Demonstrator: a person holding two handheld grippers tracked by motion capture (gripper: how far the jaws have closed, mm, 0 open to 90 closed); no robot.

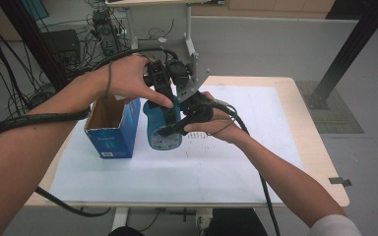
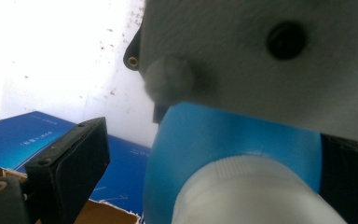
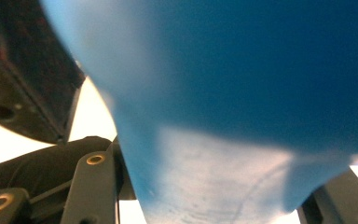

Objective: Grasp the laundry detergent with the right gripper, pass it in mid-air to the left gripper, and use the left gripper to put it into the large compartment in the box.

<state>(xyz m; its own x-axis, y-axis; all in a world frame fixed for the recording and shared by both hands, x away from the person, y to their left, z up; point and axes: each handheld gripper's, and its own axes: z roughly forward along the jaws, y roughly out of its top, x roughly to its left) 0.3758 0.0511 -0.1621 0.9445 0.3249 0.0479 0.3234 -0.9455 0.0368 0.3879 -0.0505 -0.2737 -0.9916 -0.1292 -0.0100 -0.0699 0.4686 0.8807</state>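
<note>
Two grippers meet on one blue bottle (image 1: pixel 163 125) above the white table sheet (image 1: pixel 236 162). We see our right gripper (image 1: pixel 177 129) clamped on the bottle's body, which presses close between its jaws in the right gripper view. Our left gripper (image 1: pixel 163 93) reaches down over the white cap (image 2: pixel 256 191), its left jaw standing clear of the bottle; the open blue box (image 1: pixel 112 129) sits just to its left.

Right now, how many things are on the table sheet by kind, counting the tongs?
Blue bottle with white cap: 1
Open blue carton: 1
Tongs: 2, left tongs and right tongs, both at the bottle
Total: 4
</note>
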